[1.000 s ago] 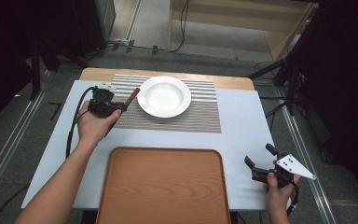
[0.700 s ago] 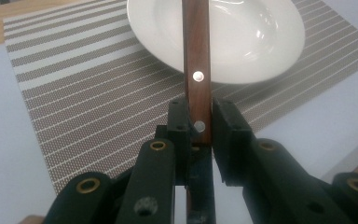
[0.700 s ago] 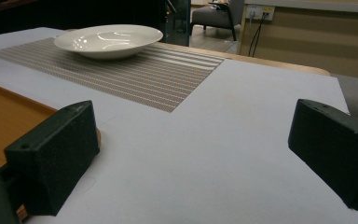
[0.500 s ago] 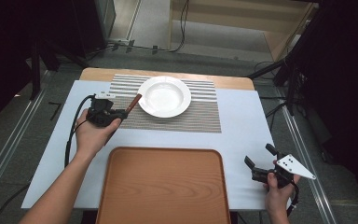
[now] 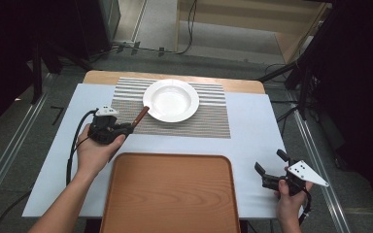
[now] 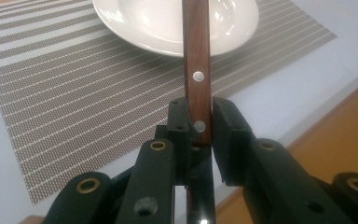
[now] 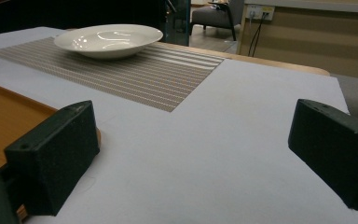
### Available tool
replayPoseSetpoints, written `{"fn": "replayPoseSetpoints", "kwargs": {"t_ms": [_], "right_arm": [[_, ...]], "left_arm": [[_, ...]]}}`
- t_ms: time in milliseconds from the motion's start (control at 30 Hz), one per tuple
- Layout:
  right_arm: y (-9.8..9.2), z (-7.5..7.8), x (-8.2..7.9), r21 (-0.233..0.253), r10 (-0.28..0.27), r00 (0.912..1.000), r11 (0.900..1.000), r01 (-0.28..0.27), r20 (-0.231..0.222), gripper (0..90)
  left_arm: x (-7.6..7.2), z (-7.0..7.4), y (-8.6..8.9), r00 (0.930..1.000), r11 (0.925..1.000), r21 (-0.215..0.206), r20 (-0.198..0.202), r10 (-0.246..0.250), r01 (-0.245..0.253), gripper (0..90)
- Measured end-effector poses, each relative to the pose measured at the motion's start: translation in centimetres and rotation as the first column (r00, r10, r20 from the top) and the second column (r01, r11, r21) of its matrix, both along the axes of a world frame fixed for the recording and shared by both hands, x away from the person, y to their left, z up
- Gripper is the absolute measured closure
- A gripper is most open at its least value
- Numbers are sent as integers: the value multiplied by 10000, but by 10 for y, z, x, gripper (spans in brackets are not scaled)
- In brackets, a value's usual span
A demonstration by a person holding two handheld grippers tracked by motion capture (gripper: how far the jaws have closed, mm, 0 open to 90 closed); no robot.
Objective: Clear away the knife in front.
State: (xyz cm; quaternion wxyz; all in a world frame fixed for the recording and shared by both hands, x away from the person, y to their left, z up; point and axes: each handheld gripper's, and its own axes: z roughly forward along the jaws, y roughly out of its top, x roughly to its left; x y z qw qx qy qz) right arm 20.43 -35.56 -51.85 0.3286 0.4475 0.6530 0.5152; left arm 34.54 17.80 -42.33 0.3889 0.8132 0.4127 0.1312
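Note:
A wooden-handled utensil with metal rivets is clamped in my left gripper, which is shut on it left of the white plate. In the left gripper view the brown handle rises from between the jaws of the left gripper and its far end overlaps the plate. The utensil's other end is hidden under the gripper. My right gripper is open and holds nothing, near the table's front right corner. In its own view the right gripper stands with its jaws wide apart over the white table cover.
A striped grey placemat lies under the plate at the back. A large wooden tray sits at the front middle between my hands, its edge showing in the right gripper view. A cable trails from the left gripper.
My left gripper has drawn back toward the person with the utensil, away from the plate's left rim. The right gripper has stayed in place, open.

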Motion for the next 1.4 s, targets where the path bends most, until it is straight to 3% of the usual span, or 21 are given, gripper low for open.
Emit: {"fn": "replayPoseSetpoints", "kwargs": {"t_ms": [167, 433, 900, 1400], "right_arm": [[0, 0, 0, -2, 4, 10000, 10000, -4, 18, 6], [0, 0, 0, -16, 1, 10000, 10000, -1, 8, 5], [1, 0, 0, -54, -11, 10000, 10000, 11, -13, 6], [1, 0, 0, -74, 6, 10000, 10000, -6, -39, 6]], "left_arm": [[-14, -4, 0, 9997, 9999, 119, 229, -106, 103, 768], [-33, -9, 2, 9996, 9998, 30, 223, -193, 192, 768], [-67, -23, 1, 9991, 9989, -182, 89, -419, 421, 768], [-97, -41, 11, 9994, 9992, -317, -269, -232, 223, 768]]}}
